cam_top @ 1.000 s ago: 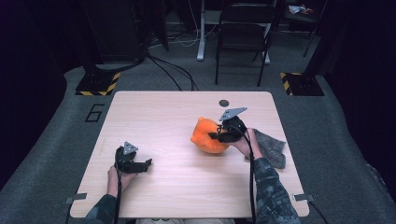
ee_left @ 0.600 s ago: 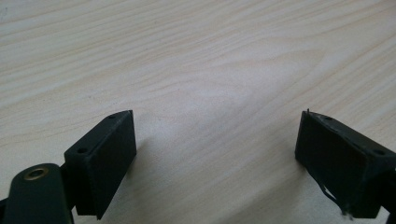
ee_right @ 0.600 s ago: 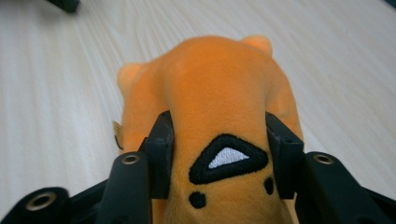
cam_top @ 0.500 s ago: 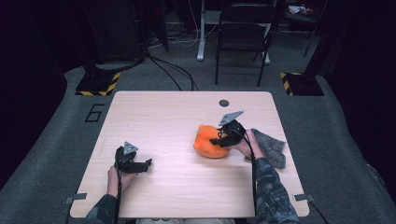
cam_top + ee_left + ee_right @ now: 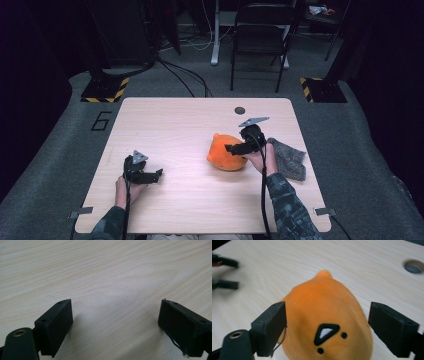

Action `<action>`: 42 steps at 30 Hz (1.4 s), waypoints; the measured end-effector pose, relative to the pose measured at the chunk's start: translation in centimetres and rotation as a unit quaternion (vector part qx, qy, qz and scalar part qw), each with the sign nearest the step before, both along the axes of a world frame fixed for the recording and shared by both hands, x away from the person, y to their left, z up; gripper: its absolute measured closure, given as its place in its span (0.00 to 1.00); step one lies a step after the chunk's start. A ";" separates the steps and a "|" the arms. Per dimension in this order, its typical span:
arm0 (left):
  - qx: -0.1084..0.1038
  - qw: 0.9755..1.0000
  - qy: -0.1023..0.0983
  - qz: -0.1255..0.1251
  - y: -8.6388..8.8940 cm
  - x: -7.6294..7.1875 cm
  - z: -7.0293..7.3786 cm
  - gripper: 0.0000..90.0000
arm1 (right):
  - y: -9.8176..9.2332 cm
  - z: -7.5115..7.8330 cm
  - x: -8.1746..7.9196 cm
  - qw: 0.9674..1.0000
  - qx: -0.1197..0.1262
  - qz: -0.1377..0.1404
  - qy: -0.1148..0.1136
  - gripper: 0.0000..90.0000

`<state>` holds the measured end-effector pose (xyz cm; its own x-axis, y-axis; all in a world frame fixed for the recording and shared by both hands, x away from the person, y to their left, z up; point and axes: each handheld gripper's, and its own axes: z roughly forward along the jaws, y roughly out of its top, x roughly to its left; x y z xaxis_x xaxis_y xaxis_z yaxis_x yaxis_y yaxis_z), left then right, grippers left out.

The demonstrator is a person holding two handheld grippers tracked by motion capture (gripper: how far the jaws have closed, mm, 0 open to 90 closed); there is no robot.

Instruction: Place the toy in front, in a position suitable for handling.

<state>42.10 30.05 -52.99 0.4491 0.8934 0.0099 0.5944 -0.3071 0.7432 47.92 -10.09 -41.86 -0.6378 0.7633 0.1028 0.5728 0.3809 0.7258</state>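
An orange plush toy [image 5: 224, 154] with a small black-and-white face mark [image 5: 326, 333] lies on the pale wooden table [image 5: 175, 120], right of centre. My right gripper [image 5: 234, 149] reaches over it from the right. Its jaws have just been opening and now stand wide, with the plush [image 5: 324, 307] between them. The right pad is clear of the toy and the left pad is at its edge without pressing. My left gripper [image 5: 156, 175] rests open over bare wood [image 5: 115, 290] near the front left, with nothing between its jaws.
A grey cloth [image 5: 290, 157] lies crumpled just right of my right hand, near the table's right edge. A round cable hole [image 5: 240, 110] sits at the back of the table. Beyond the table stands a black chair [image 5: 260, 40].
The right jaws have spread apart and let go of the plush, which has sunk from a raised, tilted pose to rest on the table. The left gripper has stayed still.
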 end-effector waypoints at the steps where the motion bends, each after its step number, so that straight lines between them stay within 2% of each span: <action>1: 0.000 1.000 -0.004 -0.001 0.0 0.1 0.0 0.13 | 0.1 -0.1 -0.1 1.000 0.000 -0.017 0.005 0.17; 2: 0.001 1.000 -0.003 -0.002 0.0 0.1 0.0 0.13 | 0.3 -0.3 -0.2 0.999 -0.004 -0.039 0.007 0.18; 4: -0.002 1.000 -0.003 0.000 -0.1 0.2 0.0 0.13 | 0.8 -1.1 -0.1 0.998 -0.017 -0.053 0.023 0.24; 5: 0.000 1.000 -0.001 -0.002 0.0 0.2 0.0 0.13 | 0.8 -1.5 0.0 0.998 -0.021 -0.054 0.030 0.28; 7: 0.001 1.000 0.002 -0.004 0.0 0.2 0.0 0.13 | 1.1 -2.1 0.1 0.998 -0.028 -0.054 0.033 0.42; 8: 0.001 1.000 0.002 -0.004 0.0 0.2 0.0 0.13 | 1.3 -2.3 0.1 0.998 -0.022 -0.054 0.031 0.49; 9: 0.002 1.000 0.002 -0.003 0.0 0.2 0.1 0.14 | 1.2 -2.4 0.1 0.998 -0.029 -0.049 0.028 0.57; 12: 0.001 1.000 0.002 -0.004 0.0 0.2 0.0 0.14 | 1.0 -2.2 0.1 0.999 -0.025 -0.036 0.020 0.70; 16: 0.001 1.000 0.003 -0.004 0.0 0.2 0.1 0.14 | 0.5 -1.6 0.2 1.000 -0.006 -0.007 -0.003 0.75; 17: 0.001 1.000 0.002 -0.004 0.0 0.2 0.0 0.14 | 0.4 -1.4 0.2 1.000 -0.009 0.001 -0.014 0.75; 18: 0.001 1.000 0.003 -0.004 0.0 0.2 0.0 0.14 | 0.4 -1.2 0.2 1.000 -0.005 0.003 -0.018 0.75; 20: 0.001 1.000 0.003 -0.004 0.0 0.2 0.1 0.14 | 0.1 -0.7 0.2 0.999 0.003 0.025 -0.037 0.75; 22: 0.001 1.000 0.003 -0.004 0.0 0.2 0.1 0.14 | 0.0 -0.5 0.2 0.998 0.021 0.043 -0.037 0.75; 23: 0.001 1.000 0.003 -0.004 0.0 0.2 0.1 0.14 | 0.0 -0.5 0.3 0.997 0.019 0.060 -0.046 0.75; 24: 0.001 1.000 0.003 -0.004 0.0 0.2 0.1 0.14 | 0.0 -0.5 0.4 0.996 0.021 0.069 -0.045 0.75; 26: 0.001 1.000 0.003 -0.004 0.0 0.2 0.1 0.14 | 0.3 -0.9 0.6 0.994 0.013 0.092 -0.049 0.74; 29: 0.001 1.000 0.000 0.000 -0.1 0.2 0.0 0.13 | 0.9 -2.1 1.1 0.995 -0.005 0.098 -0.037 0.70; 31: 0.002 1.000 -0.003 0.005 -0.1 0.2 0.0 0.13 | 1.1 -2.5 1.4 0.996 -0.005 0.087 -0.036 0.57; 33: 0.002 1.000 -0.004 0.008 -0.1 0.2 0.0 0.13 | 0.9 -2.1 1.4 0.997 0.007 0.072 -0.035 0.41; 36: 0.000 1.000 -0.005 0.007 -0.1 0.2 0.2 0.14 | 0.2 -1.5 0.9 0.998 0.013 0.055 -0.037 0.26; 37: -0.002 1.000 -0.010 0.007 -0.2 0.3 0.3 0.14 | 0.0 -1.4 0.8 0.998 0.013 0.052 -0.036 0.21; 39: -0.008 1.000 -0.015 0.006 -0.4 0.4 0.7 0.14 | -0.7 -1.0 0.4 0.999 0.013 0.037 -0.033 0.16; 42: -0.018 1.000 -0.022 -0.004 -1.0 0.5 1.3 0.14 | -1.9 -0.6 -0.3 0.999 0.020 0.019 -0.034 0.15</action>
<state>42.64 29.06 -51.71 0.4561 0.8899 -0.0019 0.5584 -0.2846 0.7792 47.62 -11.94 -42.50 -0.6732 0.7341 0.0885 0.5072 0.3714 0.7777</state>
